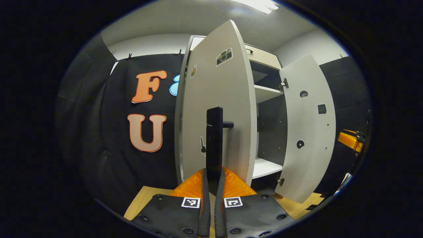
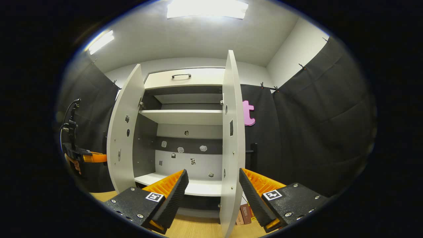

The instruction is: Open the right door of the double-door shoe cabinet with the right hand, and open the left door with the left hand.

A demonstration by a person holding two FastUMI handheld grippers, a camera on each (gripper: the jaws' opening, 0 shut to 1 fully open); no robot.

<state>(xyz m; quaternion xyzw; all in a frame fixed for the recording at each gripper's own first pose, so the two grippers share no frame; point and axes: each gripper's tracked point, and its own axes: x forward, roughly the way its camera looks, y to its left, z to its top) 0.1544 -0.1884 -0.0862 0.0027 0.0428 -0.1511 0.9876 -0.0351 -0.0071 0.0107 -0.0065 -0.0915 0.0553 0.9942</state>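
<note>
Now both doors of the shoe cabinet (image 2: 185, 99) stand wide open. In the left gripper view, the left gripper (image 1: 211, 185) has its two fingers pressed together on the black handle (image 1: 214, 138) of the left door (image 1: 218, 109). The handle stands straight up between them. That door swings out toward the camera, and small stickers sit on its front. Past it, the right door (image 1: 307, 125) hangs open too, with its inside face showing. White shelves (image 1: 267, 92) can be seen between the two doors.

In the right gripper view, the right gripper (image 2: 213, 188) has its fingers spread far apart and holds nothing. The thin edge of the right door (image 2: 233, 138) stands right between them, close to the camera, but whether it touches a finger cannot be told. Its black handle (image 2: 253, 155) sticks out on the far side of the door. The left door (image 2: 124, 135) is open on the other side, and the other gripper (image 2: 84, 157) shows just beside it. Inside the cabinet there are shelves (image 2: 181, 116) and little stickers on the back wall. A drawer (image 2: 181, 78) with a dark handle sits at the top. Some small boxes (image 2: 244, 213) rest on the wooden floor (image 2: 195, 228) by the right door.
</note>
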